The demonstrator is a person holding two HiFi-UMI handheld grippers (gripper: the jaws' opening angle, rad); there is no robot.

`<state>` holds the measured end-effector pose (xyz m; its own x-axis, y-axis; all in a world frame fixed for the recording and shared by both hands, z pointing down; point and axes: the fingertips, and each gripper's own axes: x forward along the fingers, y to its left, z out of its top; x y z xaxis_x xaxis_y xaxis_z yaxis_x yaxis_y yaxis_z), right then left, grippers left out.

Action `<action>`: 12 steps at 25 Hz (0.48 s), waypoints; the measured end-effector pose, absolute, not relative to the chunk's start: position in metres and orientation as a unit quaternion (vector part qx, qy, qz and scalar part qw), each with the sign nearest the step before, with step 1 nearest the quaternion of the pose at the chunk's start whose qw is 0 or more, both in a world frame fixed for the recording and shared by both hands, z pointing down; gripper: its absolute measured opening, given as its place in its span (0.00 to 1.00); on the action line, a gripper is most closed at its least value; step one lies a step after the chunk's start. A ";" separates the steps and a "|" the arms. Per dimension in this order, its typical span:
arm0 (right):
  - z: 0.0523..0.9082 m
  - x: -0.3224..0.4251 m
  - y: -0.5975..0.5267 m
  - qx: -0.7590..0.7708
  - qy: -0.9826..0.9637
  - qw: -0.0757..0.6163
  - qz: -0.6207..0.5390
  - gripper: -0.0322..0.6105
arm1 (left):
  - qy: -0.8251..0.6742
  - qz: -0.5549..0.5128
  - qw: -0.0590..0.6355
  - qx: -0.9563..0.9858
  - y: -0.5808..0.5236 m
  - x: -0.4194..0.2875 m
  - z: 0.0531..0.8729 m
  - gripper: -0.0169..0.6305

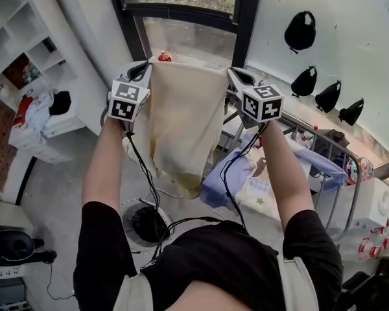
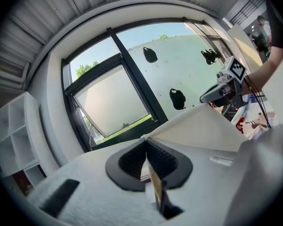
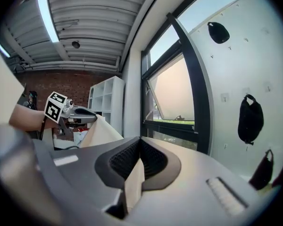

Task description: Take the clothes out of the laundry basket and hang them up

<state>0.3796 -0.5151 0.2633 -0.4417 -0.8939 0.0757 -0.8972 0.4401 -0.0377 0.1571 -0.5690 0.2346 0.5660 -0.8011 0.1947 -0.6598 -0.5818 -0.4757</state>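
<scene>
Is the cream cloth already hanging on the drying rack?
No, the cream cloth hangs in mid-air, its top corners pinched by the left gripper and right gripper.

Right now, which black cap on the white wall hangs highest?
The lone black cap at the top; the other three hang in a lower row slanting rightward.

We hold the cream cloth (image 1: 185, 122) spread between both tongs, up at the window (image 1: 188, 18).
Left tongs (image 1: 144, 67) and right tongs (image 1: 236, 75) each pinch a top corner, and the cloth hangs straight down between our forearms. Drying rack (image 1: 354, 196) is on the right with a blue garment (image 1: 228, 177) draped on it. Black caps (image 1: 301, 31) are on the wall, white shelf unit (image 1: 23, 24) far left.
</scene>
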 end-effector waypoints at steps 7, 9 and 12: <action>0.374 0.404 -0.550 0.544 -0.826 0.100 0.110 0.08 | 0.418 -0.249 0.087 -0.869 -0.606 0.182 0.349 0.05; 0.403 0.404 -0.553 0.544 -0.820 0.120 0.131 0.08 | 0.419 -0.270 0.064 -0.865 -0.611 0.181 0.381 0.05; 0.436 0.403 -0.558 0.546 -0.810 0.144 0.159 0.08 | 0.420 -0.291 0.036 -0.859 -0.614 0.178 0.418 0.05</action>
<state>0.4035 -0.5579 0.4361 -0.3622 -0.8384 0.4074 -0.9302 0.3534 -0.0998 0.1780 -0.6143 0.4183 0.4786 -0.7421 0.4693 -0.7008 -0.6448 -0.3052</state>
